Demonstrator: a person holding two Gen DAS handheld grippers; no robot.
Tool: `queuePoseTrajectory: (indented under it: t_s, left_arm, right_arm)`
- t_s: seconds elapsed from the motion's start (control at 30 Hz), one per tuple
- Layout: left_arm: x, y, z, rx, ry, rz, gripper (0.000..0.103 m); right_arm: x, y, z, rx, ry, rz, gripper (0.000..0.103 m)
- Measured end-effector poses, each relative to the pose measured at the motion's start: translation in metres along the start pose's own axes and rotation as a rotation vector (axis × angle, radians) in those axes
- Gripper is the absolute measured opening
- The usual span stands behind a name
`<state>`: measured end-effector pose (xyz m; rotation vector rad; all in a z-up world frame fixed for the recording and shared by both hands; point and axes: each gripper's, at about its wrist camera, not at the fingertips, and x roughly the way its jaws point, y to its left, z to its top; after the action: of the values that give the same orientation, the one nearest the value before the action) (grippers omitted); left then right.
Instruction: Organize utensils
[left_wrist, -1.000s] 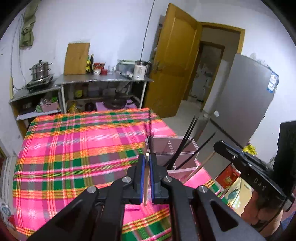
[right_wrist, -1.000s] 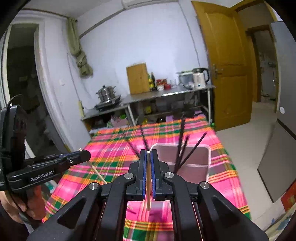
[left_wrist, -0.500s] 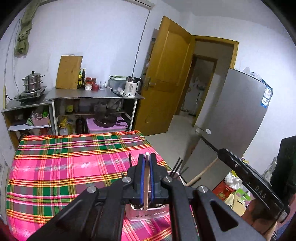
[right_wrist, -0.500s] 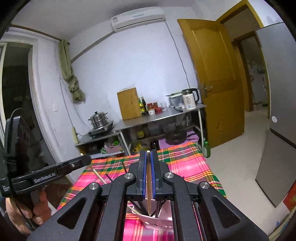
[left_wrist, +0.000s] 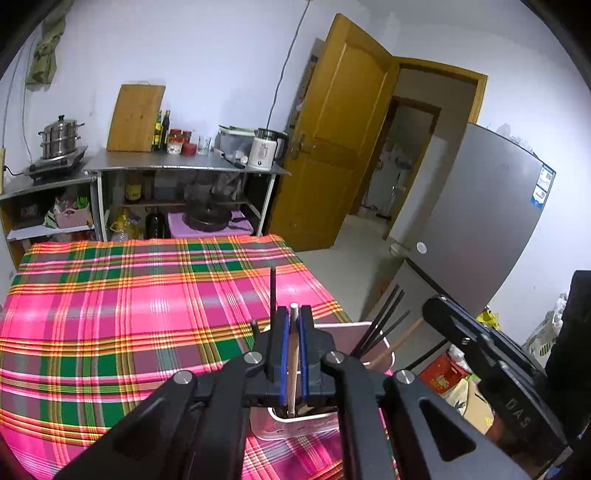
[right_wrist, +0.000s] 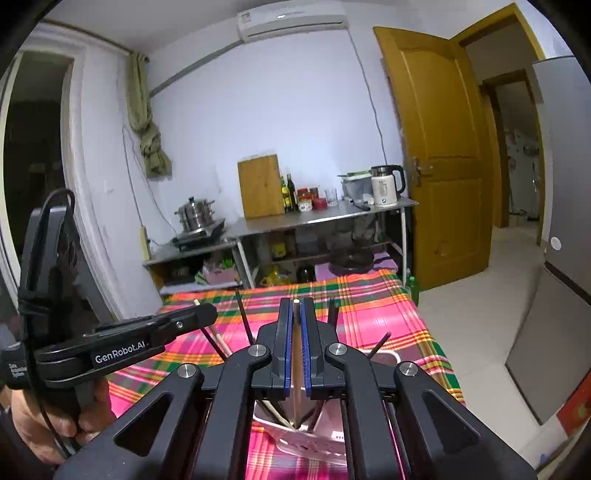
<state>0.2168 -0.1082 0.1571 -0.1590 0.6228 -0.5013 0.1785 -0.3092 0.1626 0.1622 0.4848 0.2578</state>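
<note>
Plaid cloth covers the tabletop in a small kitchen. Each gripper – left, right – is clamped on a wooden chopstick, its long axis near upright, lower tip just over the holder directly below – black chopsticks already stand inside.

pink-green plaid tablecloth, pink holder, black chopsticks
</note>
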Motion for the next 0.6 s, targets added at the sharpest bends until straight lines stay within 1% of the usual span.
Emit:
queuePoseTrajectory:
  t_s: [0.23, 0.4, 0.47, 0.53, 0.6]
  left_arm:
    - [0.018, 0.003, -0.016, 0.015, 0.048, 0.000, 0.006]
    - [0.019, 0.004, -0.024, 0.021, 0.054, -0.009, 0.007]
    - [0.017, 0.004, -0.025, 0.025, 0.053, -0.009, 0.011]
    - [0.014, 0.002, -0.026, 0.026, 0.043, -0.012, 0.019]
    - [0.008, 0.001, -0.024, 0.028, 0.027, -0.017, 0.023]
  right_arm:
    - [0.019, -0.002, -0.023, -0.027, 0.074, -0.018, 0.004]
    - [0.029, -0.007, -0.035, -0.021, 0.129, -0.023, 0.004]
    - [0.029, -0.007, -0.036, -0.025, 0.135, -0.025, 0.007]
    - [0.024, -0.006, -0.036, -0.029, 0.126, -0.022, 0.010]
    - [0.020, -0.005, -0.033, -0.033, 0.115, -0.019, 0.011]
